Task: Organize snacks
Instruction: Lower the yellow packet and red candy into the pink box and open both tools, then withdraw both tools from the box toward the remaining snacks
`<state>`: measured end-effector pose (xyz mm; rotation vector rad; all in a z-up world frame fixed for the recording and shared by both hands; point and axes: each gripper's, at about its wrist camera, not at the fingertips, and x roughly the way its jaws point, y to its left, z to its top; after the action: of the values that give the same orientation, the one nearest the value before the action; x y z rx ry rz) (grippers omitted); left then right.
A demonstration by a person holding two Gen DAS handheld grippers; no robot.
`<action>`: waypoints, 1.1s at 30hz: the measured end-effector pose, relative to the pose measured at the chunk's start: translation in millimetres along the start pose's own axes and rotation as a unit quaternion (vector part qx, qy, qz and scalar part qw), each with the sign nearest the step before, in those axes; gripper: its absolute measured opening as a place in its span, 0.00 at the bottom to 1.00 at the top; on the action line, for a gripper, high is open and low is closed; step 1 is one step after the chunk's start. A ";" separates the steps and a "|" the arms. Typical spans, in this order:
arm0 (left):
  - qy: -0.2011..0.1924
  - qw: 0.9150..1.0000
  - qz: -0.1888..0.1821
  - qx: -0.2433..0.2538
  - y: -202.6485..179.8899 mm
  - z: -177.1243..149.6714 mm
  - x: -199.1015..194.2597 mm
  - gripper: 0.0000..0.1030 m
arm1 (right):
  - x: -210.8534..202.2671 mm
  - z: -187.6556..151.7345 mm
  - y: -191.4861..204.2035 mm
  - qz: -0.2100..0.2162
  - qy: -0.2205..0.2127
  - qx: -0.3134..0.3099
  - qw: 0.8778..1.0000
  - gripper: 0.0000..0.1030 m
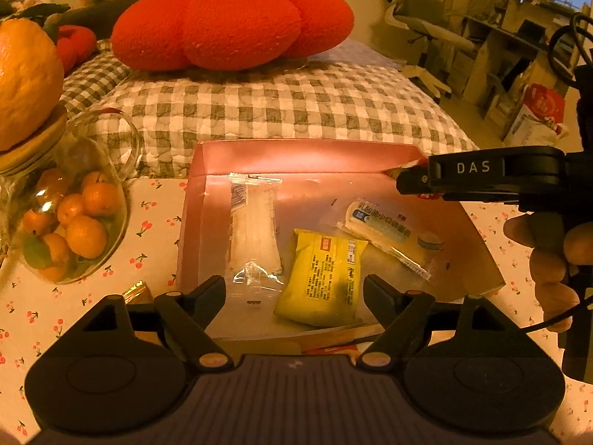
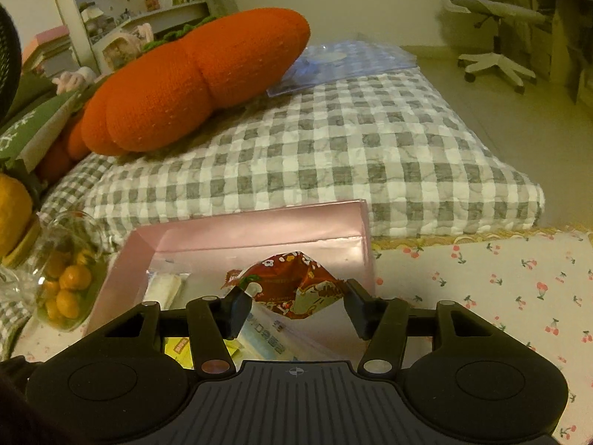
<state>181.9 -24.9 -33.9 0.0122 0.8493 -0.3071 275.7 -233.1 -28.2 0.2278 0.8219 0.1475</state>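
Left tool (image 1: 294, 289): jaws stand wide with nothing between the pads; it hovers over the near edge of the pink box (image 1: 207, 155). Right tool (image 2: 296, 304): jaws stand part open around the red snack packet (image 2: 296, 285); the left pad is at the packet's crumpled edge, the right pad stands clear of it, and a firm grip cannot be confirmed. In the left wrist view the right tool (image 1: 411, 181) enters from the right at the far right corner of the box, gripped by a hand (image 1: 548, 256). The red snack packet is a glossy foil bag with white floral and cartoon printing, creased and puffed, located over the right half of the box interior. The pink box is a shallow open tray with low upright walls and a reflective floor; it rests on the worktop (image 1: 148, 230), which carries a white cloth printed with small cherries. Contents lying flat on the box floor: a clear-wrapped white snack (image 1: 254, 230) towards the left wall, long and narrow with crimped ends; a yellow packet (image 1: 322, 282) with a white label of small dark text near the centre front, tilted; a pale yellow packet (image 1: 385, 233) with a blue-grey label towards the right, lying diagonally. Left of the box stands a glass jar (image 1: 74, 200) holding small oranges. Behind the worktop lies a grey-and-white checked cushion (image 1: 296, 111), which carries a red knitted pillow (image 1: 229, 22)
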 end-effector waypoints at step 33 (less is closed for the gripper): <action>-0.006 1.000 0.020 -0.011 5.9 -27.2 -77.4 0.96 | -134.3 -35.0 39.9 0.026 -0.019 -0.030 0.999 0.92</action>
<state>115.5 4.6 4.7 0.0071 0.8403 -0.2594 157.9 -218.8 54.0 0.1938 0.7737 0.2156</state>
